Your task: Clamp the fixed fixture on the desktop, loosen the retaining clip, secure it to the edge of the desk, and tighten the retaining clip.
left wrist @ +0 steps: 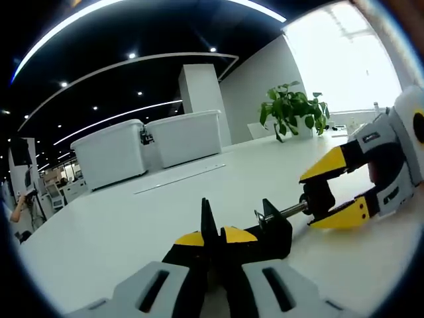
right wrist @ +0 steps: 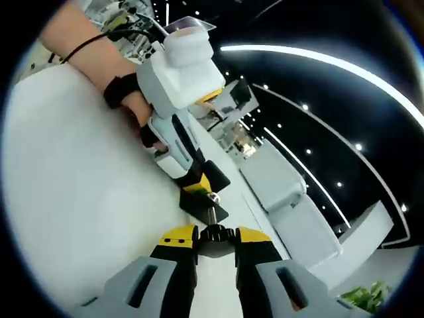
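- L gripper: clenched on clamp body, on desk.
- R gripper: grasping knob at screw end.
- Step, judged: loosening the clip.
- Next: turn knob w/ R while L holds body steady; then carry to desk edge.

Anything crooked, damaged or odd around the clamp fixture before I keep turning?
Nothing stands out. The left tool is shut on the black clamp fixture, and the right tool grips the knob on its screw end. The white desk shows no spills or damage; whether the screw is straight can't be judged.
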`<action>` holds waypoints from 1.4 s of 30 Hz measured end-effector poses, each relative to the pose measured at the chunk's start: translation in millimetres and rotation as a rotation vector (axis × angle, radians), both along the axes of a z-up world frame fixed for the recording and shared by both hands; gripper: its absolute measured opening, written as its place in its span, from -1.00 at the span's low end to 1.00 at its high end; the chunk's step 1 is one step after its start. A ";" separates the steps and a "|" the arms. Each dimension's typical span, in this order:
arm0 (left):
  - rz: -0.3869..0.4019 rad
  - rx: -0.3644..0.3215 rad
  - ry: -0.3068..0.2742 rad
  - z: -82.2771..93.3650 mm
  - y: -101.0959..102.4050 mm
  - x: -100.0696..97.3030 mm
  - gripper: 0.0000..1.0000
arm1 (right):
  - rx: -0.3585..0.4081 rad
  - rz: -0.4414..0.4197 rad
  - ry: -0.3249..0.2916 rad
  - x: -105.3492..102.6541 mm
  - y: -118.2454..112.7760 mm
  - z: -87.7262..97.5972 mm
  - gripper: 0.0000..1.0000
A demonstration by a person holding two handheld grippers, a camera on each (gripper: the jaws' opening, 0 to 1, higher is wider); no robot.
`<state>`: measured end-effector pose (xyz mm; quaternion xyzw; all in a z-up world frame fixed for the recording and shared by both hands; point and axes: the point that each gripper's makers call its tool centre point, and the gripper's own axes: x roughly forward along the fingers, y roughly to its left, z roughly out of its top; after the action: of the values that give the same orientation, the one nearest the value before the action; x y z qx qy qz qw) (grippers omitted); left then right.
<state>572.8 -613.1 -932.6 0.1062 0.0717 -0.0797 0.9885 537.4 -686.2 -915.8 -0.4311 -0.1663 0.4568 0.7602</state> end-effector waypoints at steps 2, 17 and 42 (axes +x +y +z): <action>-0.001 0.000 0.000 0.5 0.5 1.1 -0.85 | -0.005 -0.001 -0.012 0.0 0.6 -0.2 -0.59; -0.011 0.003 -0.003 0.3 -1.1 3.5 -0.85 | 0.196 -0.061 0.330 7.4 -6.6 5.1 -0.41; -0.014 0.004 -0.004 0.7 -3.0 0.3 -0.85 | 0.586 -0.094 1.023 30.4 -9.9 0.9 -0.58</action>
<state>573.1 -616.1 -931.9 0.1089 0.0691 -0.0861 0.9879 567.8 -696.1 -915.0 0.0650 0.1213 0.5076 0.8505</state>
